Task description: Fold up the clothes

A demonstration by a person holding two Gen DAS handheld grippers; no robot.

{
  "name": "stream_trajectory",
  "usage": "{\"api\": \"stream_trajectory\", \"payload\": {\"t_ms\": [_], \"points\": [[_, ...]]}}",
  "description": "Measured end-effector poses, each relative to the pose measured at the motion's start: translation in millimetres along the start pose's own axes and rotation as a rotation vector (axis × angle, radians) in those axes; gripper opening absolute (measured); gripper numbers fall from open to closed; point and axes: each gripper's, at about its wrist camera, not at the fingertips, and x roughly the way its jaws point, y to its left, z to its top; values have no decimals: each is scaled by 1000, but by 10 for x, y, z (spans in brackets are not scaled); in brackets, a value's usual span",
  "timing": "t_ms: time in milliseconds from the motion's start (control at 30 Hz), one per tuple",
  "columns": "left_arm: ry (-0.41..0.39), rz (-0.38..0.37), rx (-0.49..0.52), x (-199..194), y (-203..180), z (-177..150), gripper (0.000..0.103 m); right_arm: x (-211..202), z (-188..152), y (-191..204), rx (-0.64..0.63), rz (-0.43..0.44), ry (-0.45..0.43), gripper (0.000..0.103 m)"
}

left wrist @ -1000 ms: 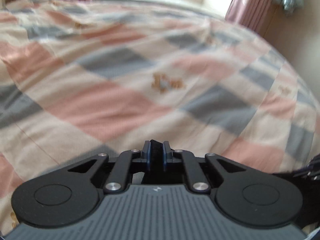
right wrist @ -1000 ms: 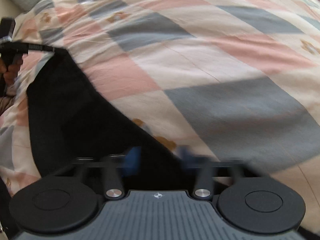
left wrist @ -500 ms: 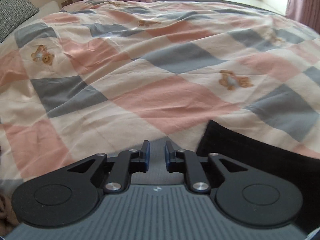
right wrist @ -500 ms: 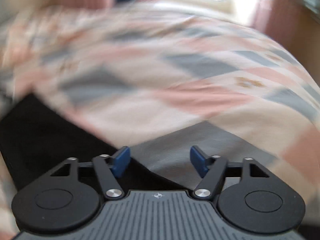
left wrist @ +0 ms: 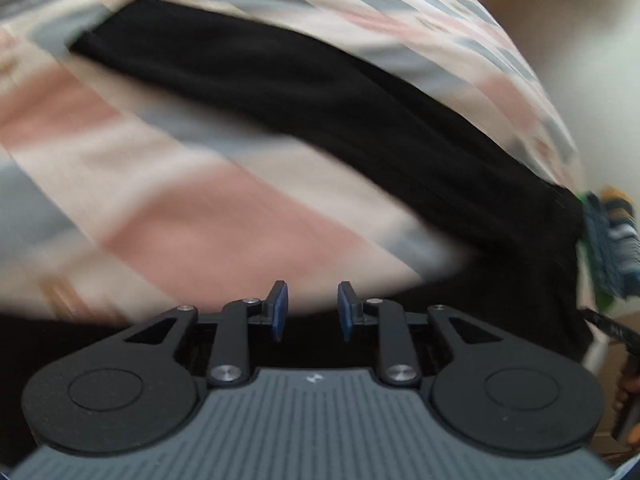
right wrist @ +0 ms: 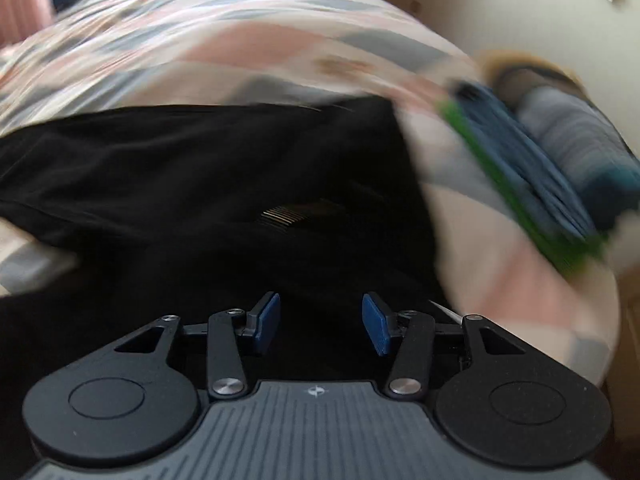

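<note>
A black garment (left wrist: 320, 92) lies spread across a checked pink, grey and cream bedspread (left wrist: 208, 216). In the left wrist view it runs as a long band from upper left to right, and its near edge lies under my left gripper (left wrist: 311, 310), which is open and empty. In the right wrist view the black garment (right wrist: 208, 172) fills the middle and left. My right gripper (right wrist: 320, 322) is open and empty just above it. Both views are blurred by motion.
A stack of folded clothes in green, blue and grey (right wrist: 560, 160) sits on the bed's right corner; it also shows at the right edge of the left wrist view (left wrist: 608, 236). A pale wall (right wrist: 520, 8) lies beyond the bed's right edge.
Both grippers have swung round toward the black garment, which now fills much more of each view. My left gripper has opened from shut. The stack of folded clothes has come into view.
</note>
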Motion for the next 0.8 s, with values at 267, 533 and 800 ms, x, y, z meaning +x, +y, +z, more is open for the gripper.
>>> {"api": "stream_trajectory", "payload": {"t_ms": [267, 533, 800], "points": [[32, -120, 179, 351, -1442, -416, 25, 410, 566, -866, -7, 301, 9, 50], [37, -204, 420, 855, -2608, -174, 32, 724, 266, -1158, 54, 599, 199, 36], [101, -322, 606, 1353, -3332, 250, 51, 108, -10, -943, -263, 675, 23, 14]]}}
